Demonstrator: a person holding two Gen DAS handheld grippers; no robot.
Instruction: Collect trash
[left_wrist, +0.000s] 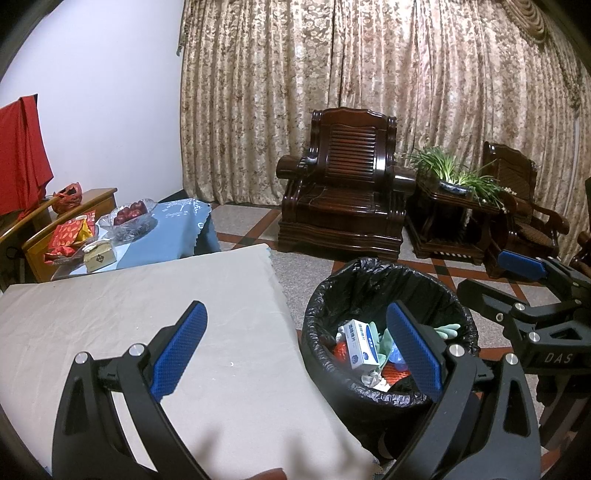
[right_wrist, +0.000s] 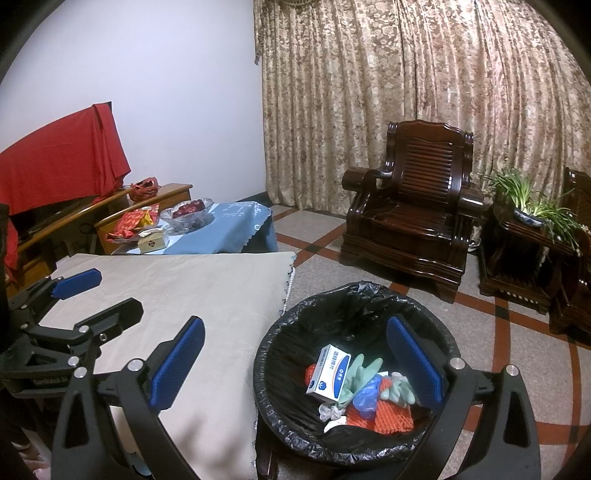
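Both spread wide and empty: left claw (left_wrist: 295, 354) over the gap between the cloth-covered desk (left_wrist: 147, 314) and the black-lined bin (left_wrist: 369, 284), right claw (right_wrist: 295, 362) half above the bin's rim. Trash already down in the bin (right_wrist: 354, 295) — white box (right_wrist: 328, 373), pale green gloves (right_wrist: 362, 373), orange netting (right_wrist: 391, 413) — with nothing left on the grey cloth. Looks like the end of the collecting step, so probably only a check of the farther blue desk (right_wrist: 236, 225) with its red packets (right_wrist: 133, 223) remaining, or a gathering-up of the liner.

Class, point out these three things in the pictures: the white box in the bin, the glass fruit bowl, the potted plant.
white box (right_wrist: 328, 373), right wrist view, printed top face.
glass fruit bowl (left_wrist: 127, 223), left wrist view, front wall.
potted plant (left_wrist: 448, 171), left wrist view, leaves.
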